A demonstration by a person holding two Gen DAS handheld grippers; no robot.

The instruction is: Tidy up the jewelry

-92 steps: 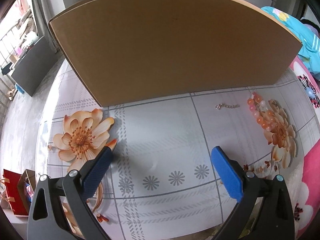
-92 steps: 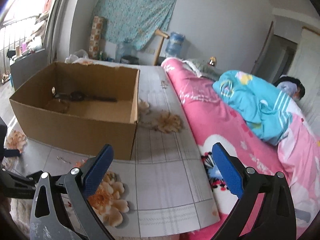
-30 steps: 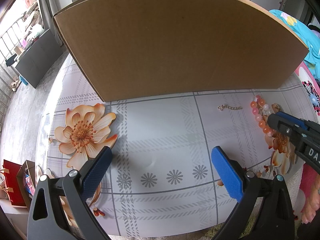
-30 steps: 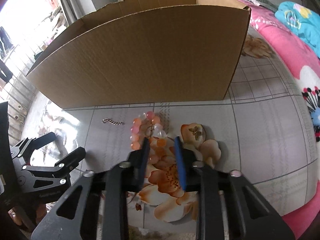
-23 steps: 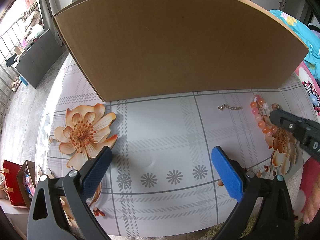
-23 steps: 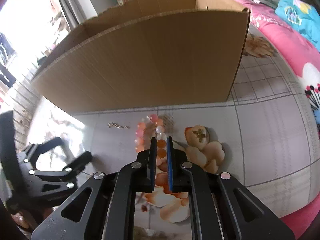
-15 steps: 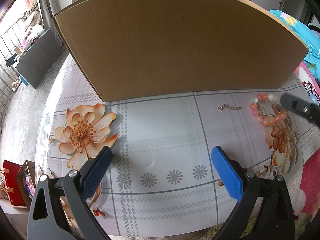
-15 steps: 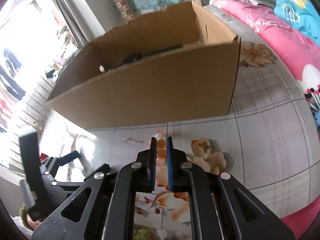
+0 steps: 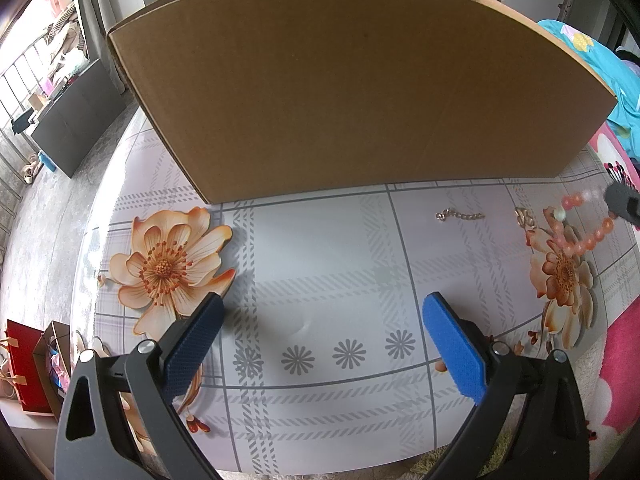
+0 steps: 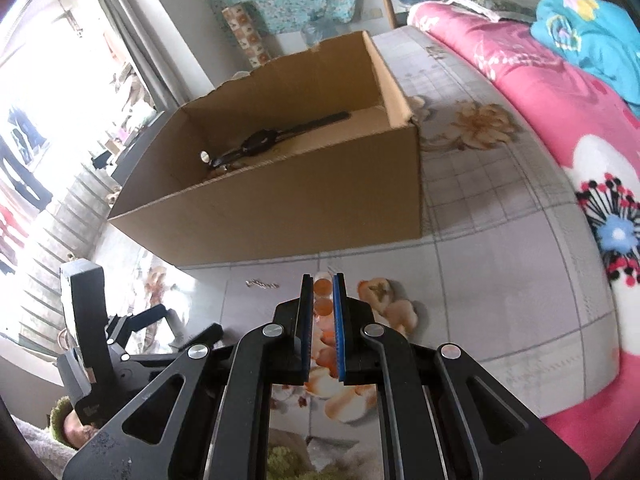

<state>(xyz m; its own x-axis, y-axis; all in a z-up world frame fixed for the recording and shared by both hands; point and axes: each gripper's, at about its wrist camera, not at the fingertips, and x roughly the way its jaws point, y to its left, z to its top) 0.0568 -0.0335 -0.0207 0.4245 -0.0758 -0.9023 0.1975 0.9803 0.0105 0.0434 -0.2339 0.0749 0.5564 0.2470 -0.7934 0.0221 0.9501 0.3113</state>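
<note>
Two gripper states are seen: the right gripper [image 10: 322,280] fingers are pinched on the orange bead bracelet [image 9: 580,236], held above the desk [image 9: 328,248] before the cardboard box [image 10: 320,196]; the left gripper [image 9: 320,312] fingers are spread, empty.

No writing, brand, number or sign can be read in either view. The cardboard box [image 9: 360,92] shows plain brown walls with no print. A small pale label on the left tool's body [image 10: 91,408], seen from the right wrist, is too blurred to read.
</note>
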